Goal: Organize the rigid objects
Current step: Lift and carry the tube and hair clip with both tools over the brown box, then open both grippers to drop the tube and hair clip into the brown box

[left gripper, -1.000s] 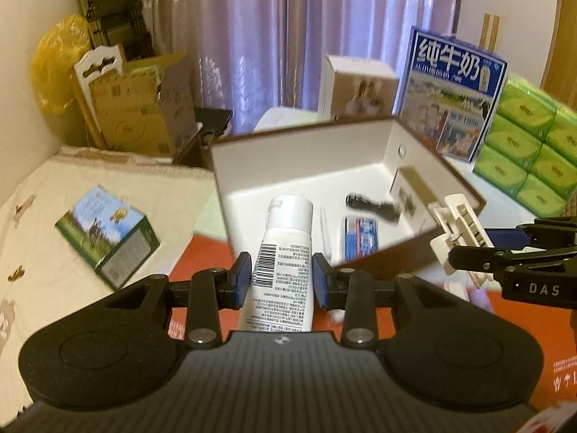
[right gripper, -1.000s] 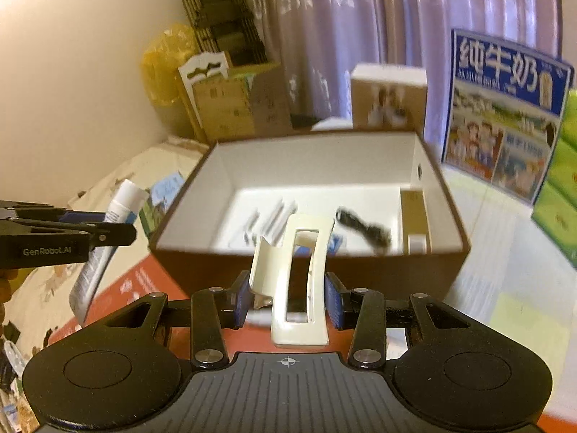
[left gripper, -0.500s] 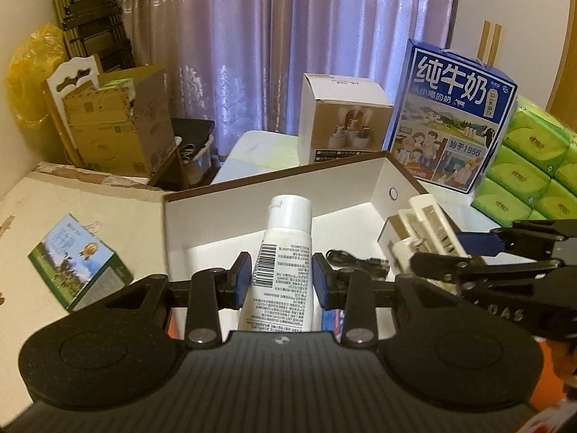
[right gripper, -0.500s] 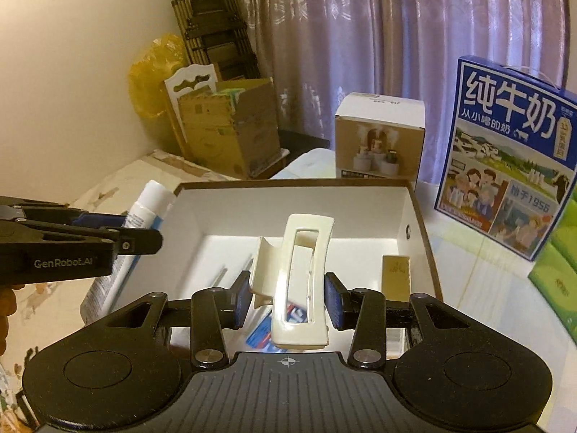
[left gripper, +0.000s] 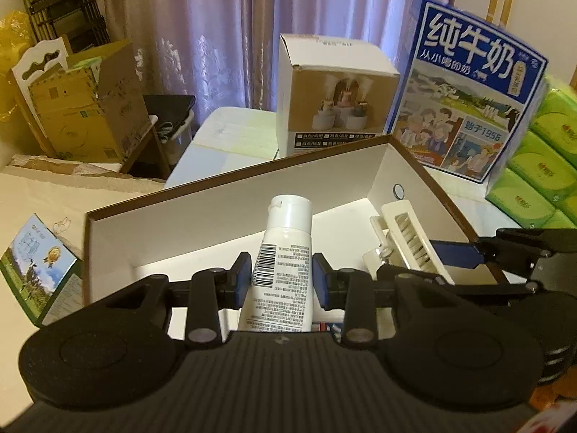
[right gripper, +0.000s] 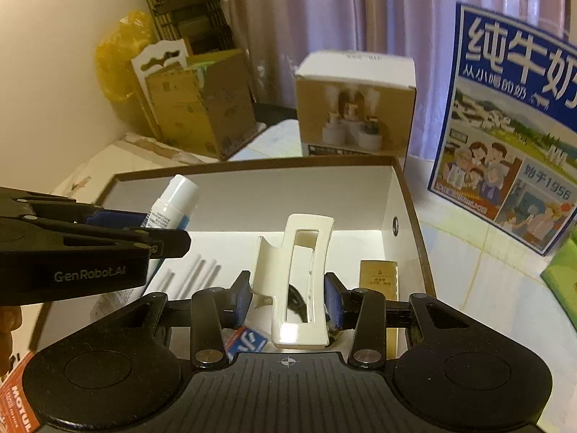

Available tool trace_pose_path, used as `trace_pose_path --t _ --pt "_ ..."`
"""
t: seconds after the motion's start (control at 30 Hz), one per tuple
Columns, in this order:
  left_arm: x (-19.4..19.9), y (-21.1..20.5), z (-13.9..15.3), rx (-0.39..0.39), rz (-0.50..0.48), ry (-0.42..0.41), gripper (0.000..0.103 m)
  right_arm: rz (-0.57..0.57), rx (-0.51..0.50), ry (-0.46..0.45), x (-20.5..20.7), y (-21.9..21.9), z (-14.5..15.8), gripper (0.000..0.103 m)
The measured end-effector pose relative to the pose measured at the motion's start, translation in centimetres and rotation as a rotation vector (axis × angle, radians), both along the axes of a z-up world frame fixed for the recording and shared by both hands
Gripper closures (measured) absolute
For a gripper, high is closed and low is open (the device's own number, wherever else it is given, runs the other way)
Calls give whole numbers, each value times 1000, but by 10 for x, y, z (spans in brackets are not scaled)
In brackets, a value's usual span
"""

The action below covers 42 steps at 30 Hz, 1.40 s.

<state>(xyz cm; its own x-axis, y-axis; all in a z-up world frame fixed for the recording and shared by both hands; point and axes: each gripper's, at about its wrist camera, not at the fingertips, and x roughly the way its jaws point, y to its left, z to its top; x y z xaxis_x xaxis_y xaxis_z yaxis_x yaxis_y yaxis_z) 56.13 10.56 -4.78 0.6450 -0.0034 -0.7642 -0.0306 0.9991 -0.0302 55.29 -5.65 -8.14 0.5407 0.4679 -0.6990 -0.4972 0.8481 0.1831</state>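
My left gripper [left gripper: 281,274] is shut on a white tube [left gripper: 283,252] with a barcode, cap pointing away, held over the open brown box with white inside [left gripper: 216,195]. My right gripper [right gripper: 286,294] is shut on a cream hair claw clip [right gripper: 303,252], also above the box [right gripper: 414,216]. From the left wrist view the clip [left gripper: 407,241] and the right gripper's fingers [left gripper: 512,249] show at the right. From the right wrist view the tube [right gripper: 173,202] and the left gripper's fingers [right gripper: 90,245] show at the left. White sticks [right gripper: 202,274], a gold card [right gripper: 378,278] and a blue packet [right gripper: 247,342] lie in the box.
Behind the box stand a white-and-tan carton [left gripper: 335,97], a big blue milk carton [left gripper: 465,108] and stacked green tissue packs [left gripper: 541,166]. A small green-blue box [left gripper: 36,270] lies left on the cream cloth. A cardboard box [left gripper: 86,108] and a folded rack stand by the curtain.
Both grippers have moved forward over the box, each still holding its item; the box now fills the lower view and its near wall has passed under the fingers.
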Motion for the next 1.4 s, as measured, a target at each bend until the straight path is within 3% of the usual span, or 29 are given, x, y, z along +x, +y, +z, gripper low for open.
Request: trace_pose_path --t 0.37,0.5,0.67,0.77,1.0,1.4 --pt "44 2 -26 -21 3 39 71 -6 -10 30 31 7 -18 64" --pt "51 6 -32 -61 -4 34 71 -21 -11 34 38 9 -22 64" --pt "53 6 -29 -35 -15 9 58 -37 -11 -21 40 14 -20 64" --pt "50 8 -27 -10 -17 14 58 -10 -27 -50 36 18 -18 63" --pt "24 15 -18 42 -21 10 57 -31 25 -16 16 3 -13 53" --pt "-33 24 13 1 17 -36 54 -104 98 14 -26 -28 7 52"
